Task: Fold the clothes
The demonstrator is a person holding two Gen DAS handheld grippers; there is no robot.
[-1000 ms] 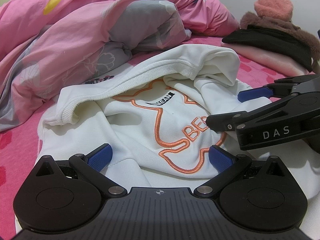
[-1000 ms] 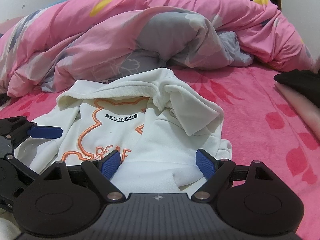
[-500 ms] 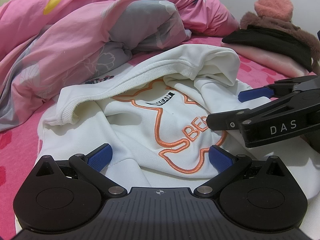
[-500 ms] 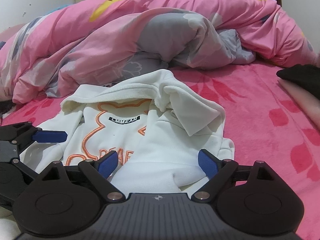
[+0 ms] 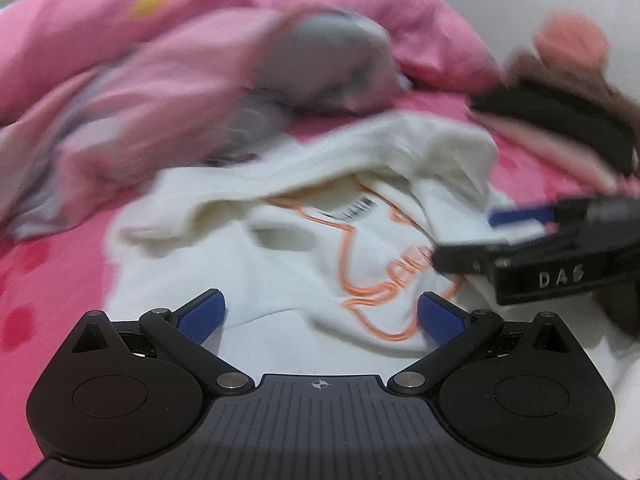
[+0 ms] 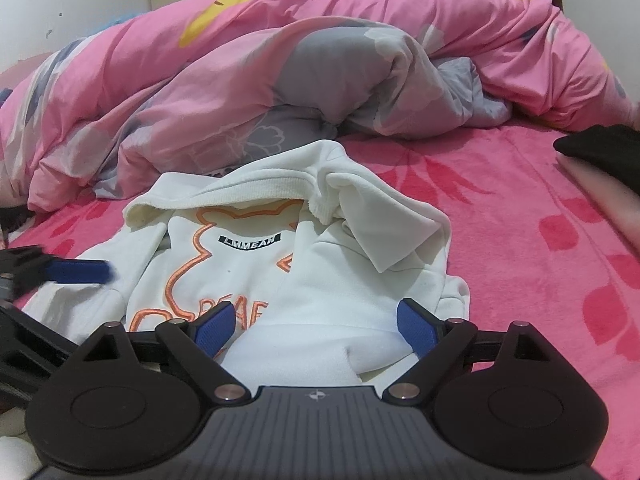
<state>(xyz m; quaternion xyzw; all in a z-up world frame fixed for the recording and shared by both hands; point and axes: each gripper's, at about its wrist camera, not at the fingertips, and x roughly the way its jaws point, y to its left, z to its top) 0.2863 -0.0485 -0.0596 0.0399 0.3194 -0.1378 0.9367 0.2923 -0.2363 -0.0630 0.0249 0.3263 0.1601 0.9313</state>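
White hoodie [image 6: 304, 280]: small black label [image 6: 250, 241] on chest, white capitals "LMMEAN", clear in right wrist view, blurred unreadable in left wrist view. Below it big orange outlined letters [image 6: 236, 312], partly cut off by a fold and the near tongs, look like "BEAR", last letter unsure. Black body of the right tongs [image 5: 560, 276] in left wrist view: white "DAS" [image 5: 561, 278] on its side.
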